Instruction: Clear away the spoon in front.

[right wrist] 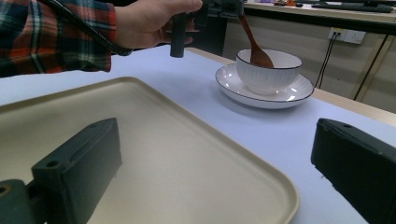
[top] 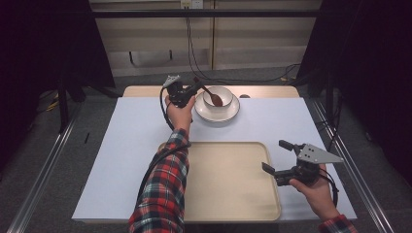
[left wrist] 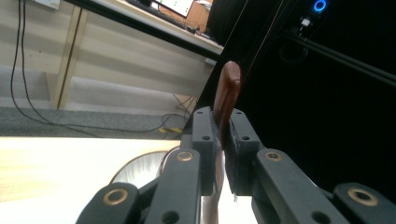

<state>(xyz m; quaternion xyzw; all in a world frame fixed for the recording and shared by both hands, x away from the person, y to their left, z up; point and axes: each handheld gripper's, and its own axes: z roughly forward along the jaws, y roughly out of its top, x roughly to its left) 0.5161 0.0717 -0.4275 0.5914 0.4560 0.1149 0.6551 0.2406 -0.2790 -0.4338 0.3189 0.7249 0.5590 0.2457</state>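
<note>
A white sheet covers the table (top: 121,160), with grey floor and dark curtains around it. Nearest the person lies a beige tray (top: 228,184), bare. At its right edge the right gripper (top: 274,158) hovers, its jaws standing wide apart with nothing between them. Farther off, past the tray, a white plate (top: 232,112) carries a white bowl (top: 224,92). The left gripper (top: 198,86) is held just left of the bowl, its jaws clamped tight on the handle of a brown wooden spoon (top: 215,99). The spoon slants down to the right, with its bowl end inside the white bowl.
</note>
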